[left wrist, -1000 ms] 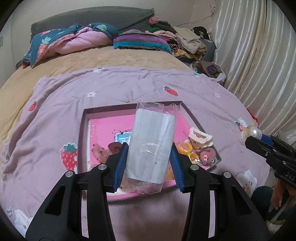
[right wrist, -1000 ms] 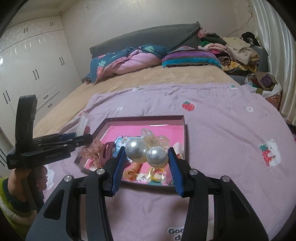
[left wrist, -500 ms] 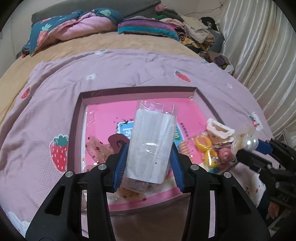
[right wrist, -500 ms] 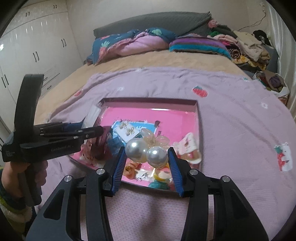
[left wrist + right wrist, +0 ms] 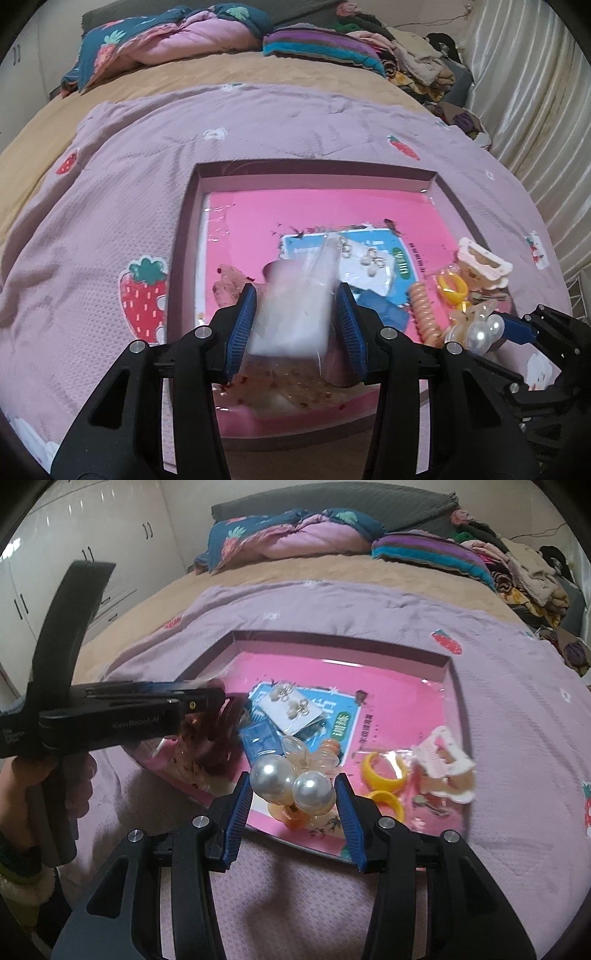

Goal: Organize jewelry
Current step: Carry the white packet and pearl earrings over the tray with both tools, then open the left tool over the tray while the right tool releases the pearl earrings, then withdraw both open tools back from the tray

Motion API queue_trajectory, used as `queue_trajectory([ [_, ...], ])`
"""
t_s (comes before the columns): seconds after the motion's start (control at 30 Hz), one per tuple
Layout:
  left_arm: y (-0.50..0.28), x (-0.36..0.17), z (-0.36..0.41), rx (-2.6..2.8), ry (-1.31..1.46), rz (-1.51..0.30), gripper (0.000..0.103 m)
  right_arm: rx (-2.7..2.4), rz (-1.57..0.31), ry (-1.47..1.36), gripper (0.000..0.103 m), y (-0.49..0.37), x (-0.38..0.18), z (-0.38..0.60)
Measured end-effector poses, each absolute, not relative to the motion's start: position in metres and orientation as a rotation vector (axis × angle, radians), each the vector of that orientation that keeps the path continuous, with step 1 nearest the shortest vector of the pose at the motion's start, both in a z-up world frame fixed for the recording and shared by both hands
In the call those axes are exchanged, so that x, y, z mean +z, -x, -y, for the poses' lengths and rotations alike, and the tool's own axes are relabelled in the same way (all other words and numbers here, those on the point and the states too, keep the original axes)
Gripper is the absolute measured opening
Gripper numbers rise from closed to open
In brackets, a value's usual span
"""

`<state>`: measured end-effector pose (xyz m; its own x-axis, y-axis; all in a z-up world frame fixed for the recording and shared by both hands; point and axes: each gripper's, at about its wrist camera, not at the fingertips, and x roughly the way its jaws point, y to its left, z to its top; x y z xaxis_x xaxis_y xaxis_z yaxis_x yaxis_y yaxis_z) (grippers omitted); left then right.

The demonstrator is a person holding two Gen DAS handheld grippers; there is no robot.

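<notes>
On the bed, a tray (image 5: 186, 236) holds the jewelry: white claw clip (image 5: 484, 264) at 3 o'clock, yellow rings (image 5: 384, 773) beside it, earring card (image 5: 291, 709) near centre. Left gripper (image 5: 295, 319) clamps a blurred clear bag (image 5: 291, 314) over the tray's 6 o'clock edge. Right gripper (image 5: 291, 805) pinches a pearl clip (image 5: 291, 784) over the same edge.

The tray (image 5: 184, 236) floor lay bare pink across the upper half of the left wrist frame. Its lower right was crowded by a claw clip (image 5: 482, 264), yellow rings (image 5: 452, 290) and earring card (image 5: 369, 266).
</notes>
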<state>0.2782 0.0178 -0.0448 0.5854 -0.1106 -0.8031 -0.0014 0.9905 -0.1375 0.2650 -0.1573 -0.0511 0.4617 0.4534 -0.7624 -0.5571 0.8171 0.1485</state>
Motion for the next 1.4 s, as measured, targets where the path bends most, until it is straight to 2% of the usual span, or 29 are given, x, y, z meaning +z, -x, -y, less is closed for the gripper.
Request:
queue_trajectory([
  [0.47,-0.278,-0.047,-0.027,-0.066,0.135,-0.95,0.036,0.636,-0.935,0.137,0.045,-0.266,-0.064,0.148],
  [0.8,-0.268,-0.036,-0.018,-0.067,0.13,-0.939,0.038,0.638,-0.914,0.104,0.061,-0.249,-0.047,0.162],
  [0.87,-0.265,-0.032,-0.016,-0.066,0.127,-0.932,0.043,0.639,-0.909,0.099,0.062,-0.244,-0.043,0.165],
  [1.0,-0.26,-0.022,-0.014,-0.068,0.13,-0.92,0.045,0.634,-0.897,0.088,0.069,-0.234,-0.036,0.172],
  [1.2,-0.244,-0.001,-0.009,-0.073,0.129,-0.882,0.059,0.627,-0.866,0.072,0.077,-0.216,-0.021,0.183],
  [1.33,-0.231,0.014,-0.006,-0.059,0.124,-0.844,0.076,0.619,-0.838,0.066,0.082,-0.204,-0.01,0.19],
  [1.4,-0.223,0.022,-0.005,-0.054,0.123,-0.825,0.081,0.612,-0.821,0.065,0.086,-0.197,-0.004,0.194],
])
